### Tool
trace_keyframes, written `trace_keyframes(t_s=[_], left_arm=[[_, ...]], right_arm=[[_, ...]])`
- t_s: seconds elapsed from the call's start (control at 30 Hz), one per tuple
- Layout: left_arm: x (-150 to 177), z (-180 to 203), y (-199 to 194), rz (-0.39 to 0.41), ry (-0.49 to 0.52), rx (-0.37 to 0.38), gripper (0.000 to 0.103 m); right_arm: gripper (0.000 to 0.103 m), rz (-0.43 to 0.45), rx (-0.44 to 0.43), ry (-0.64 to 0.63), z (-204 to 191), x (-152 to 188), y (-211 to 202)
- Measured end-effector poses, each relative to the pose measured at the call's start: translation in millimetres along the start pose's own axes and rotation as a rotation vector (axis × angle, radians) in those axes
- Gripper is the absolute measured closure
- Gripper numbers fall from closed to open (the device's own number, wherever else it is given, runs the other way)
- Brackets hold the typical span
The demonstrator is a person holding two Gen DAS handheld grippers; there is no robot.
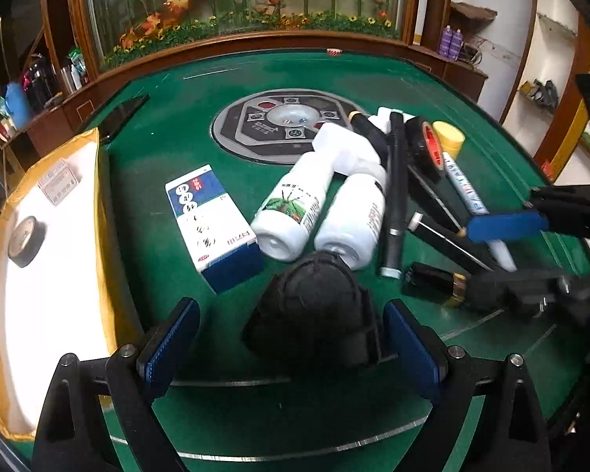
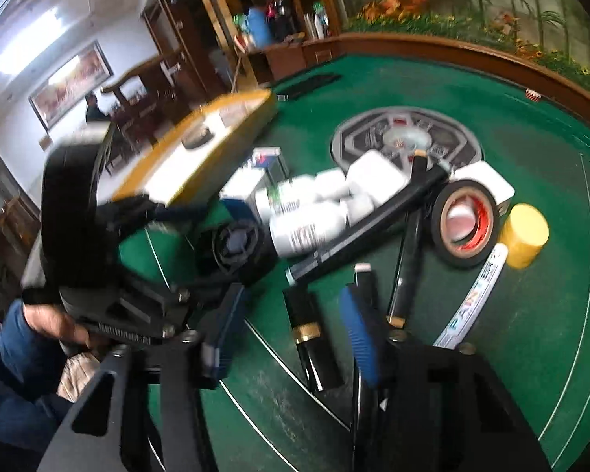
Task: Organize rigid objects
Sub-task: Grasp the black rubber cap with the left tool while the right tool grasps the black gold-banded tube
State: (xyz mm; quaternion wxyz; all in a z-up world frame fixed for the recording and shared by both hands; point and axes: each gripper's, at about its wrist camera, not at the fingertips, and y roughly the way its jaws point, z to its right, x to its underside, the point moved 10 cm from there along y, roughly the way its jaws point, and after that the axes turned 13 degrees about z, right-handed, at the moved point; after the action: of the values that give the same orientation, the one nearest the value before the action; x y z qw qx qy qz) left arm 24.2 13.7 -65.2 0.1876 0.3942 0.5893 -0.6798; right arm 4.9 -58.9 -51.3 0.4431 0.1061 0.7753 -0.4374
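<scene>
Far off to the left of the left gripper (image 1: 291,338) lies the yellow-rimmed white tray (image 1: 59,275), with one roll of black tape (image 1: 26,240) already in it; I judge that this is where the loose things are meant to end up. Ahead and a little left of the blue pads lies a blue and white box (image 1: 212,224) flat on the green table (image 1: 169,126). The left gripper's jaws stand wide, with a black domed fan-like part (image 1: 318,306) between them but neither pad touching it, so nothing is held; the wide gap suits a bulky piece. Just beyond that part lie two white bottles (image 1: 318,216) side by side, on their sides, touching each other.

To the right, the pile holds long black tubes, a red-cored tape roll (image 1: 428,145), a yellow cylinder (image 1: 448,135) and a white marker (image 1: 468,196).

The right gripper (image 2: 291,338) points down at the near edge of that pile. Its jaws are partly drawn in, straddling a black tube with a gold band (image 2: 310,338); the pads seem just clear of it, so I take it as not yet gripped. The narrower gap fits a slim thing.
</scene>
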Motion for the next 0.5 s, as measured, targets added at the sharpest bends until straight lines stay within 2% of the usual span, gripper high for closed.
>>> trace_keyframes(t_s=[0.17, 0.3, 0.33, 0.4, 0.43, 0.47, 0.5], left_arm=[[9.6, 7.4, 5.7, -0.042, 0.067, -0.03, 0.008], [10.1, 7.6, 3.8, -0.039, 0.069, -0.029, 0.008], [9.9, 7.0, 3.2, -0.035, 0.069, -0.031, 0.01], [8.3, 4.8, 1.0, -0.019, 0.066, -0.048, 0.021], [7.9, 3.7, -1.0, -0.01, 0.063, -0.058, 0.03], [7.3, 4.4, -1.2, -0.007, 0.056, -0.046, 0.034], [7.8, 4.2, -2.4, -0.005, 0.047, -0.04, 0.034]], right_arm=[[0.055, -0.042, 0.01, -0.034, -3.5, 10.1, 6.0], [0.055, -0.099, 0.028, -0.05, -2.4, 23.3, 19.2], [0.058, -0.116, 0.039, -0.055, -1.3, 27.1, 23.6], [0.064, -0.115, 0.052, -0.075, -2.9, 29.1, 25.2], [0.07, -0.114, 0.062, -0.088, -4.0, 30.2, 24.4], [0.075, -0.112, 0.083, -0.11, -4.5, 31.0, 23.3], [0.086, -0.112, 0.094, -0.119, -4.8, 31.7, 22.6]])
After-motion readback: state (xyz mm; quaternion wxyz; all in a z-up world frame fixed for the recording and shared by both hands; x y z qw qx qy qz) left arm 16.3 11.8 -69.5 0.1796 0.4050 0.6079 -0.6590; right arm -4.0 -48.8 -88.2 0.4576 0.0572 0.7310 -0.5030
